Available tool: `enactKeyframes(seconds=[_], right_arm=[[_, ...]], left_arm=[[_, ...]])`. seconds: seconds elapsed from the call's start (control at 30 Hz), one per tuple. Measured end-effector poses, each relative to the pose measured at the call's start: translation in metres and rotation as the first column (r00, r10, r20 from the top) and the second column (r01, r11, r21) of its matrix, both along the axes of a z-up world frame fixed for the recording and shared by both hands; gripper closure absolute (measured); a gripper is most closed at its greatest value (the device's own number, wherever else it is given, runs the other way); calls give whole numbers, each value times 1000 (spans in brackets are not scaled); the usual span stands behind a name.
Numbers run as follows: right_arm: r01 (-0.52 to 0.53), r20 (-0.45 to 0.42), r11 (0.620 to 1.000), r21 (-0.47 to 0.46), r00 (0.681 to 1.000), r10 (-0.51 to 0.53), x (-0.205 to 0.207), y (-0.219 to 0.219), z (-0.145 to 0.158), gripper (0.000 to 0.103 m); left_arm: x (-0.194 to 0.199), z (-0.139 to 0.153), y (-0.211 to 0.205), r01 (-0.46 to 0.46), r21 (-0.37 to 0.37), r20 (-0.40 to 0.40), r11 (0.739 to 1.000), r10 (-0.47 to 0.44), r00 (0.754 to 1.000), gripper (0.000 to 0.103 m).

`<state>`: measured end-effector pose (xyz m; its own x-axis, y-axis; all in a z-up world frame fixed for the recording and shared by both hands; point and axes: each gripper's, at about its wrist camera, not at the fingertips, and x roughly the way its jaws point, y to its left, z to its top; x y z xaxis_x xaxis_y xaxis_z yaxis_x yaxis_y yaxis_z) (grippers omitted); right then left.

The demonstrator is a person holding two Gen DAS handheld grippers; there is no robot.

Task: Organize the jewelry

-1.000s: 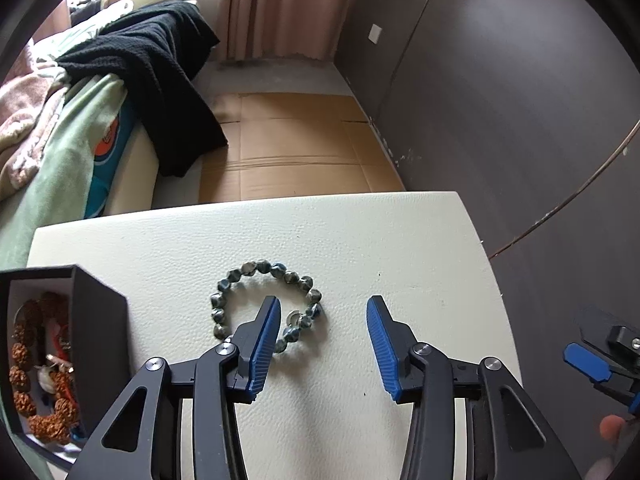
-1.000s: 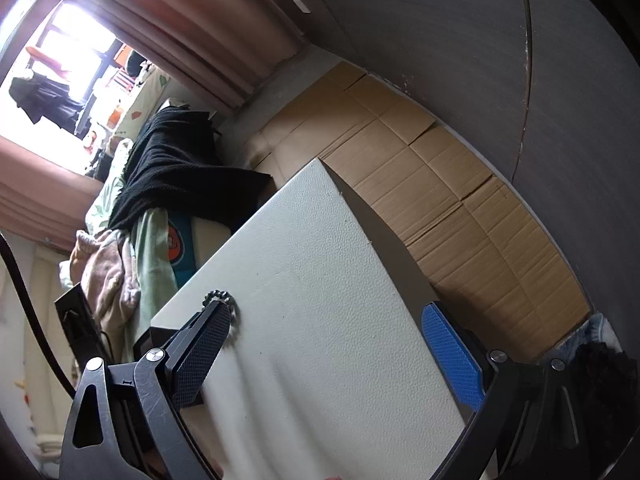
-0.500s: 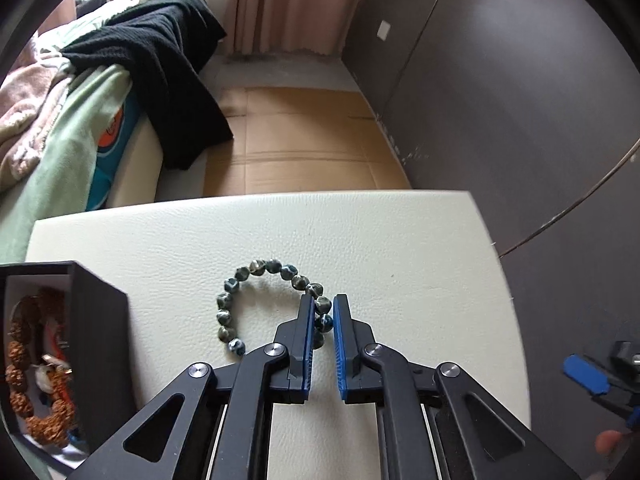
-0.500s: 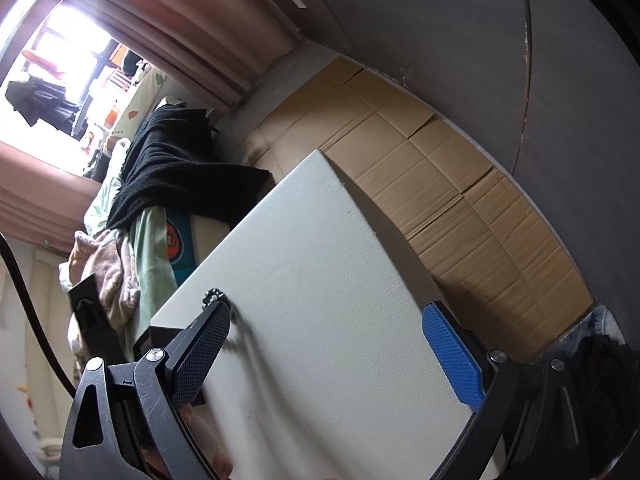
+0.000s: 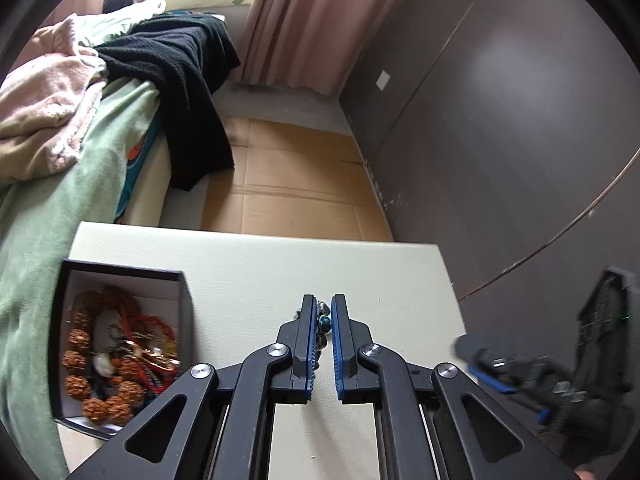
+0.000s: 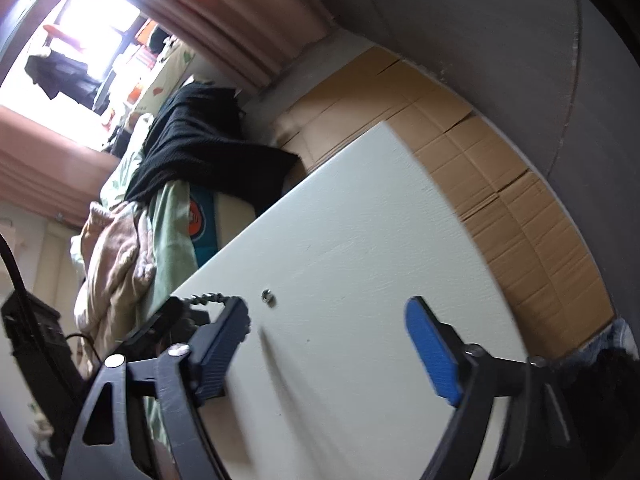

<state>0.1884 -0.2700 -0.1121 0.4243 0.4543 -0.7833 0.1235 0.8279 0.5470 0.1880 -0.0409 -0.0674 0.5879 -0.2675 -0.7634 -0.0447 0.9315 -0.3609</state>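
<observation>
Item: beaded bracelet (image 5: 322, 322), dark blue-grey glossy round beads on a cord, pinched between the narrowed jaws of the left gripper (image 5: 321, 312), only a few beads showing in the slot between the ribbed blue pads. The strand appeared lifted off the cream, lightly grained table (image 5: 248, 276), though the wrist view did not settle whether any hanging part touched it. Destination, by judgement: the open black jewelry box (image 5: 186, 304), white-lined, square-walled, standing on the table to the left of the held bracelet and nearer the left gripper than the right; the carry would run leftward and over its near wall. Box contents: large knobbly brown seed beads (image 5: 78, 360), red cord and a gold-toned piece, loosely heaped. Right gripper (image 6: 326, 340): jaws spread wide, holding nothing, poised over the table. From its view, a short run of dark beads (image 6: 208, 299) showed beside the left gripper's body, and one small metallic bead or stud (image 6: 269, 297) lay alone on the table, between the right gripper's fingers and ahead of them.
</observation>
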Motion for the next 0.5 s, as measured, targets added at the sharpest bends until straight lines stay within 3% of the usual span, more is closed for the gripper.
enactKeyframes(seconds=[0.3,0.43,0.47,0.5], right_arm=[[-55,18,995,-78,998,57,7,35,-8,39],[-79,30,991,-107,996,83,10,52,-11,56],[-87,30,990,-115,995,91,12,57,-13,59],[-96,30,988,-125,995,100,14,63,-14,59]], left_arm=[[-12,23,37,-39,-95,50,995,44,998,96],[-19,33,58,-65,-125,69,990,74,995,97],[-21,35,63,-68,-132,73,989,78,994,103],[-24,37,65,-69,-136,76,988,80,994,103]])
